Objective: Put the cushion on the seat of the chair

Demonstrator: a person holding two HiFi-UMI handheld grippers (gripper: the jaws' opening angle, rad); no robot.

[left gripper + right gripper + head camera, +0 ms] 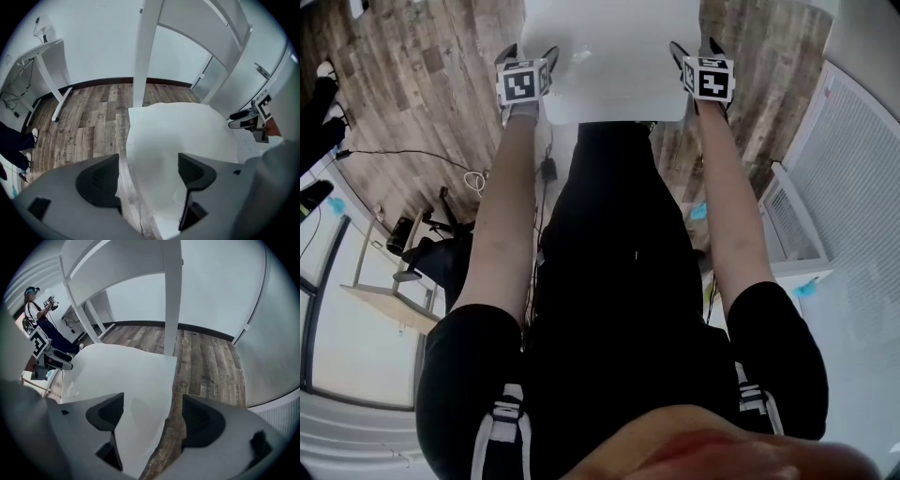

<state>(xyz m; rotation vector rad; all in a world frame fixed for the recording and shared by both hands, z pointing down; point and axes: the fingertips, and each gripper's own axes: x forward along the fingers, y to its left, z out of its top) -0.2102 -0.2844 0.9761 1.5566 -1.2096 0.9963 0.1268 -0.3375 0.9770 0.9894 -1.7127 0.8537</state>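
Both grippers hang over the cushion [614,56], the left gripper [530,56] at one side edge and the right gripper [696,52] at the other, each with its jaws spread wide and clamped on nothing. The cushion lies flat before the white upright of the chair [140,56], apparently covering the seat. Placing looks done, and only drawing the grippers clear seems left.

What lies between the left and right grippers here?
The white cushion fills the stretch between the left gripper and the right gripper, as the head view shows.
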